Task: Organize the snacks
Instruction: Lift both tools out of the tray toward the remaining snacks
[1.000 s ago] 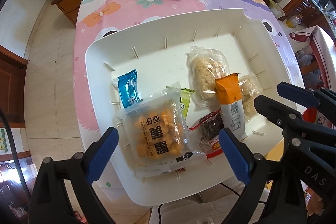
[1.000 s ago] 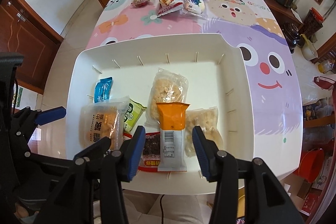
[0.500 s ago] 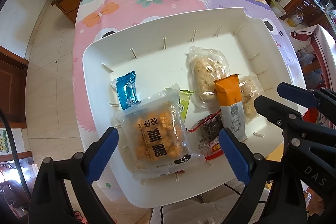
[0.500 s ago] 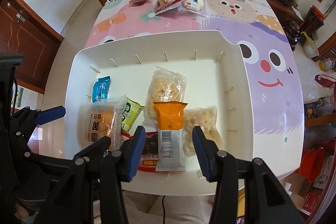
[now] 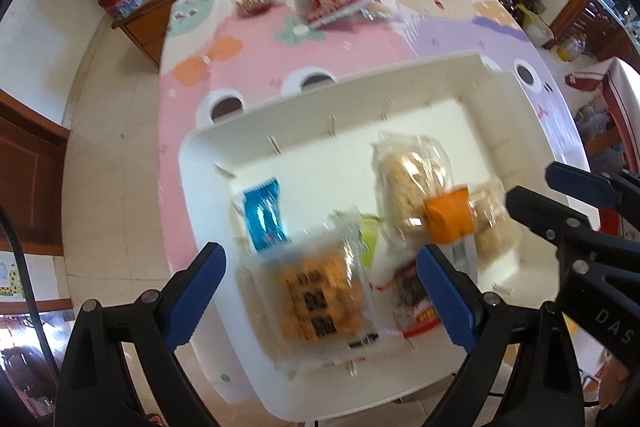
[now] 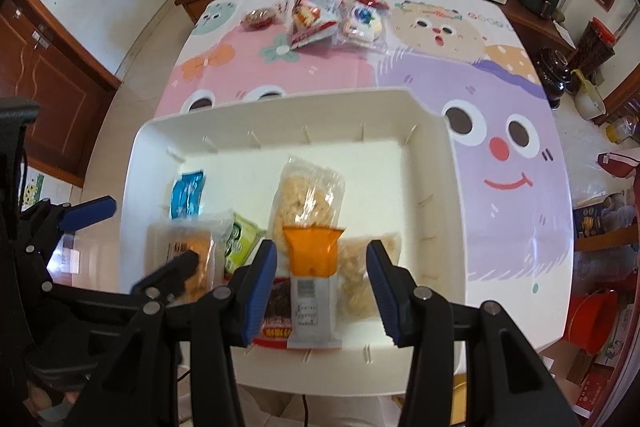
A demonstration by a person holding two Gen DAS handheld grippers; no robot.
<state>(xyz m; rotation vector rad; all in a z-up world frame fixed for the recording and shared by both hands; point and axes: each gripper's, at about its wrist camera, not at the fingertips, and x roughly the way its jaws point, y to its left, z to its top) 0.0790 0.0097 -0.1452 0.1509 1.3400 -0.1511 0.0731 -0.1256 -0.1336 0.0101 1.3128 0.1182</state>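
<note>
Cartoon-printed tablecloth carries a white tray of snacks. Both left gripper and right gripper are held open, empty, above it. Overlapped packets, notably the orange packet, risk being dragged together.

7 wrapped snacks lie flat in the white tray, more snack packets lie beyond it
</note>
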